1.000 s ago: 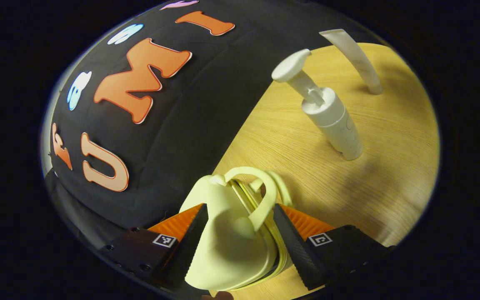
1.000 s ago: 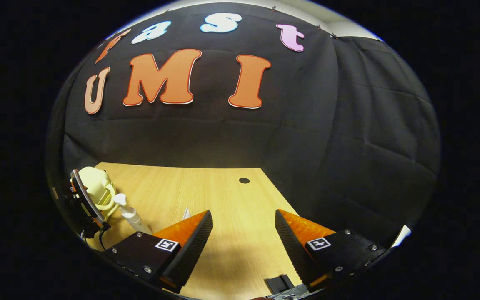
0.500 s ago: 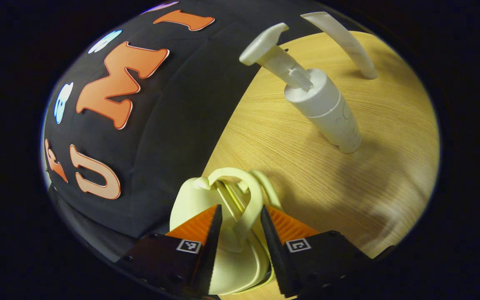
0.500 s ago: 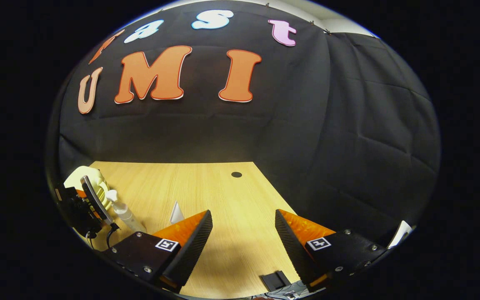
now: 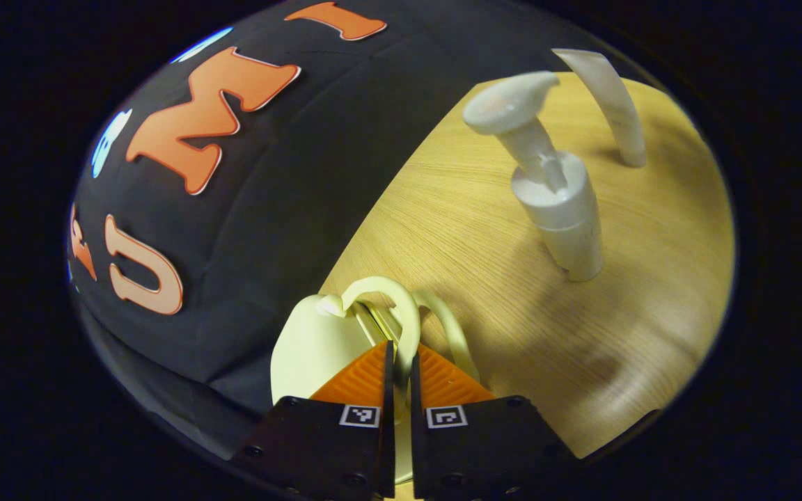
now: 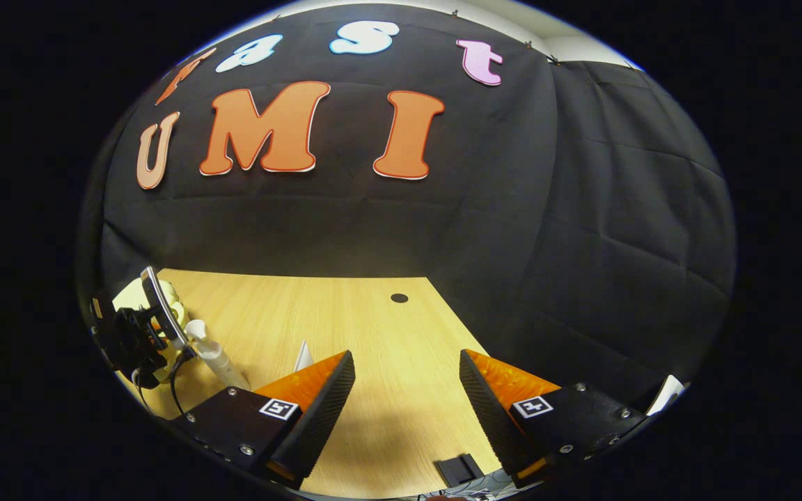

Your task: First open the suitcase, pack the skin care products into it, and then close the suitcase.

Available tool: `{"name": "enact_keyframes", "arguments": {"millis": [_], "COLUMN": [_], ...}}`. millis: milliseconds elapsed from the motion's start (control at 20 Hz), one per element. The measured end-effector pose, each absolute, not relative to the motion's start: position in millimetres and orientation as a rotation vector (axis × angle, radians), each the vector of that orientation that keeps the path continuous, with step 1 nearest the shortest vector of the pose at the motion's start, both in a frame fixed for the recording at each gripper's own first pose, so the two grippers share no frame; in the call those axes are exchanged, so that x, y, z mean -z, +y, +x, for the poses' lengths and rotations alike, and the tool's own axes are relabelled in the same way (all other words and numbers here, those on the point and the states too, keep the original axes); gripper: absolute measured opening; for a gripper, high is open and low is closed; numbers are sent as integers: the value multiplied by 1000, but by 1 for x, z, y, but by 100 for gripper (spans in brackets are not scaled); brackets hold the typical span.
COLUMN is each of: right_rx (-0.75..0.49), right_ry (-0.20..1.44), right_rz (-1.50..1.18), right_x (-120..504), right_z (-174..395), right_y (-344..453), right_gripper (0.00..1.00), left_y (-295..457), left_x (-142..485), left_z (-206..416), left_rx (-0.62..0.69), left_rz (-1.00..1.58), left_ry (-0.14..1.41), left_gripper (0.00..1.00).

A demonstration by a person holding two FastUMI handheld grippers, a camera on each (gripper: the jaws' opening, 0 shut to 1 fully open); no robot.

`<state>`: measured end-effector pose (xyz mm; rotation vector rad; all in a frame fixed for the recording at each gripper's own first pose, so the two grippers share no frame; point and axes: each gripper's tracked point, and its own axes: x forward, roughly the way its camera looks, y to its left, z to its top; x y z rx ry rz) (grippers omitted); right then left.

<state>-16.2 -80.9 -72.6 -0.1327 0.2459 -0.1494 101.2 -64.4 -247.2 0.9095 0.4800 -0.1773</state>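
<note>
A small pale-yellow suitcase [image 5: 310,348] stands closed on the wooden table [image 5: 484,278], right in front of my left gripper [image 5: 398,362]. That gripper is shut on one of the two loop handles [image 5: 404,313] on top of the case. A white pump bottle [image 5: 561,209] stands upright to the right, with a white tube [image 5: 613,104] behind it. In the right gripper view my right gripper [image 6: 406,376] hangs open and holds nothing above the table [image 6: 345,313]. The left gripper [image 6: 133,334], suitcase [image 6: 129,296], pump bottle [image 6: 214,358] and tube [image 6: 302,356] lie far to its left.
The black cloth wall runs close behind the suitcase and along the table's back and right edges. A small round hole [image 6: 399,298] sits in the tabletop near the back. A small black object [image 6: 460,470] lies at the near edge.
My left gripper's fingers went from wide open around the suitcase top to shut on a handle loop. The right gripper stayed open and barely shifted.
</note>
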Motion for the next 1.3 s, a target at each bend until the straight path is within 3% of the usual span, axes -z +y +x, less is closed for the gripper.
{"name": "enact_keyframes", "arguments": {"millis": [250, 550, 950, 1100, 1300], "right_rx": [103, 44, 44, 55, 81], "right_ry": [225, 203, 187, 158, 137], "right_rz": [-110, -77, -14, 1, 4], "right_x": [63, 52, 29, 12, 4], "right_z": [-3, 27, 34, 24, 4], "right_y": [-62, -27, 39, 70, 119], "right_gripper": [96, 96, 96, 96, 100], "left_y": [-55, -3, 134, 177, 273], "left_x": [215, 134, 70, 67, 77], "left_z": [100, 94, 85, 87, 100], "left_rx": [177, 187, 213, 305, 301], "left_rz": [755, 483, 159, 9, -49], "left_ry": [501, 494, 442, 430, 428], "left_gripper": [10, 10, 10, 9, 9]}}
